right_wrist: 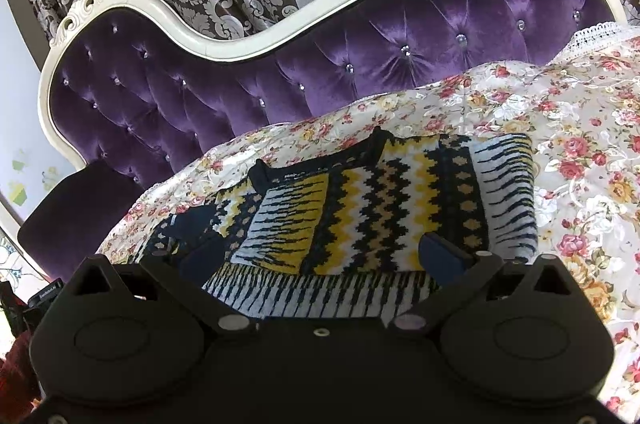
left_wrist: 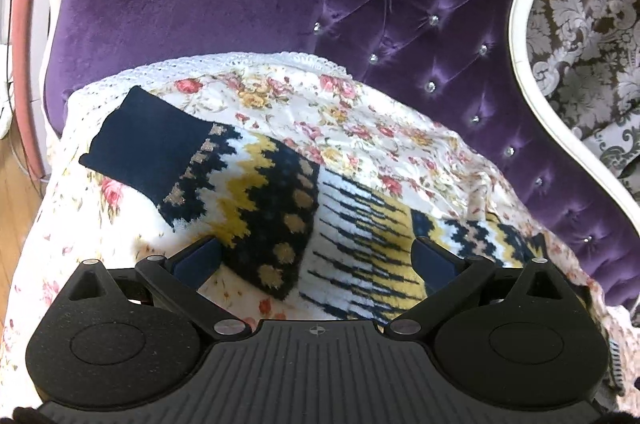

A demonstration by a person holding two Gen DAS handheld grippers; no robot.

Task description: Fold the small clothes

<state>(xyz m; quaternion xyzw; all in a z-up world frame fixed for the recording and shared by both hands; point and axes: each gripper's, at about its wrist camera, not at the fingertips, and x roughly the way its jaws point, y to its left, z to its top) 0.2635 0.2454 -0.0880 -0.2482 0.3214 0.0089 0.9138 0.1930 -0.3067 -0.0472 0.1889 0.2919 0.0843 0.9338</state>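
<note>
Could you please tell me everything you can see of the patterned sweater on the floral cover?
The sweater is a small knit with navy, yellow, white and tan zigzag and dot bands. It lies flat on the floral cover over a purple tufted sofa. One sleeve, ending in a plain navy cuff, stretches out across the cover. The navy neckline with a label faces the sofa back, and part of the body looks folded over. Each hand-held gripper, left and right, is open above it, gripping nothing.
</note>
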